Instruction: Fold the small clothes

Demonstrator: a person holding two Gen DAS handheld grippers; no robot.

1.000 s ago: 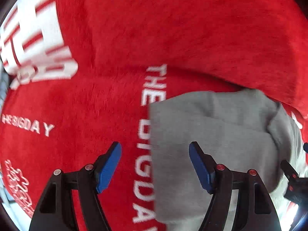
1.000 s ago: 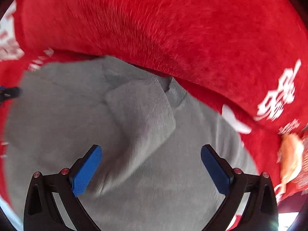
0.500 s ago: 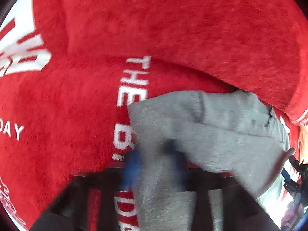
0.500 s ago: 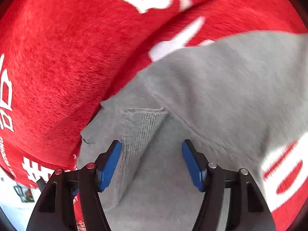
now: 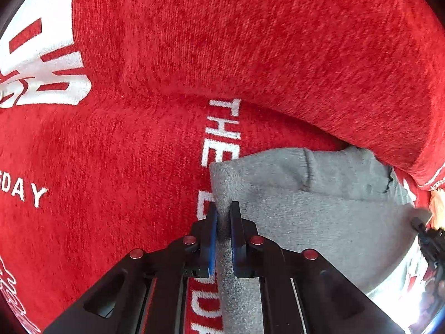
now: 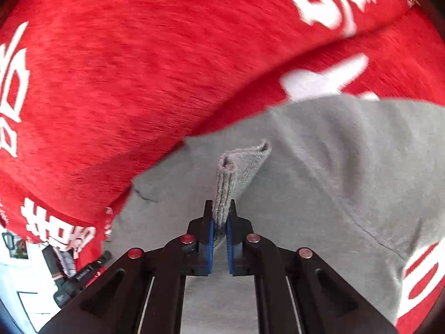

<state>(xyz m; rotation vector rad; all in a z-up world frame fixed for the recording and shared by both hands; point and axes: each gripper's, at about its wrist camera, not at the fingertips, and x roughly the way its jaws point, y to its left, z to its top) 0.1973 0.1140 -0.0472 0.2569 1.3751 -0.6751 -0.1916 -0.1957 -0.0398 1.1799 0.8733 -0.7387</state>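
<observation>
Where the grey garment lies spread on the red blanket, both tools have hold of it. The left tool is clamped narrow on the garment's left edge, soft fleecy knit pinched between its blue pads. The right tool is likewise nearly shut on a ribbed cuff-like fold that stands up from the cloth. The garment is a plain grey knit with a stitched seam and a ribbed band. The blanket is a fuzzy, plush red fabric woven with white lettering and large white characters, rising in a thick rolled fold behind the garment. At the lower left of the right wrist view, a pale floor or wall shows beyond the blanket.
</observation>
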